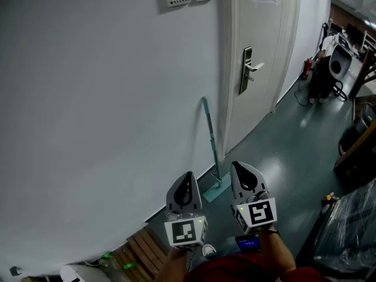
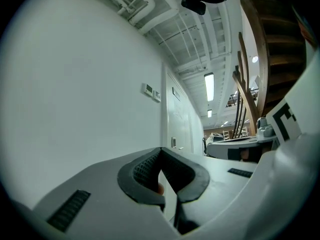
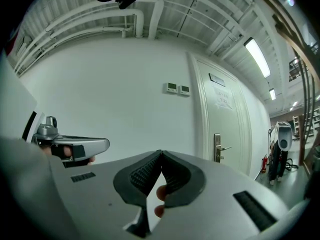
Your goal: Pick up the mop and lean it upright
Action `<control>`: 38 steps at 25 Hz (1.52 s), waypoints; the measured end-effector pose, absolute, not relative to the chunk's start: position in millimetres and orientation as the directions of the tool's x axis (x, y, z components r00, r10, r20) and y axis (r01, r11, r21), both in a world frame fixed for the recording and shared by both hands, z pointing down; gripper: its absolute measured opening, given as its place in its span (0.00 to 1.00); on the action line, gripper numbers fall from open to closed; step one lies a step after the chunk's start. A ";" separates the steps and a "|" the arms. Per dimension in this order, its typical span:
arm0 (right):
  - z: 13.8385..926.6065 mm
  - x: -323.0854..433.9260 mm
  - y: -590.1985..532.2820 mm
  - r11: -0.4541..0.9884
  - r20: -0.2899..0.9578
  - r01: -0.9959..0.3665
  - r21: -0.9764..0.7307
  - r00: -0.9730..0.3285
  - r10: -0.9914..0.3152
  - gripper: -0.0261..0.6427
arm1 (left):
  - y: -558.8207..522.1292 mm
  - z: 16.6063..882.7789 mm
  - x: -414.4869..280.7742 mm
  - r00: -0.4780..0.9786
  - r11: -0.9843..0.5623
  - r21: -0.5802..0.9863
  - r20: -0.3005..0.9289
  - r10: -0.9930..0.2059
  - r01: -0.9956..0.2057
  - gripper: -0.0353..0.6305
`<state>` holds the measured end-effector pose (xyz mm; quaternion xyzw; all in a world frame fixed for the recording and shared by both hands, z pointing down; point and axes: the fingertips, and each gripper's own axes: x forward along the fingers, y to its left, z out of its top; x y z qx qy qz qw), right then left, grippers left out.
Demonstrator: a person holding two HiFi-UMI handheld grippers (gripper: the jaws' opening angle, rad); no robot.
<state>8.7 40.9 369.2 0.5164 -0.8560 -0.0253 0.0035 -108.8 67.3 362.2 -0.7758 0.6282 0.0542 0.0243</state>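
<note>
With the mop propped upright against the far wall, left of the door, I held the left gripper and right gripper near, clenched and empty, as nothing seemingly needed grasping.

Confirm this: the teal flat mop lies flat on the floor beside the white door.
Not quite. The teal flat mop leans upright against the white wall beside the white door; the head view shows it.

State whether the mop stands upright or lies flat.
Upright: the mop leans on the wall, its head on the floor beside the door.
</note>
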 end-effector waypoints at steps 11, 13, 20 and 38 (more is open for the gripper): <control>380.1 7.6 -39.6 0.460 -0.023 -0.887 0.035 -0.461 -0.887 0.07 | -10.8 375.0 -114.0 0.191 -0.194 0.021 -0.097 -0.977 -0.981 0.07; 380.8 11.4 -63.8 0.463 -0.024 -0.886 0.032 -0.464 -0.886 0.07 | -34.5 372.0 -109.7 0.188 -0.191 0.021 -0.110 -0.976 -0.981 0.07; 382.0 13.9 -143.0 0.491 -0.021 -0.871 0.020 -0.491 -0.871 0.07 | -110.5 372.5 -106.2 0.151 -0.152 0.005 -0.102 -0.983 -0.988 0.07; 389.2 24.2 -259.8 0.551 -0.004 -0.835 -0.008 -0.551 -0.835 0.07 | -224.5 372.0 -84.4 0.105 -0.104 -0.009 -0.093 -0.990 -0.995 0.07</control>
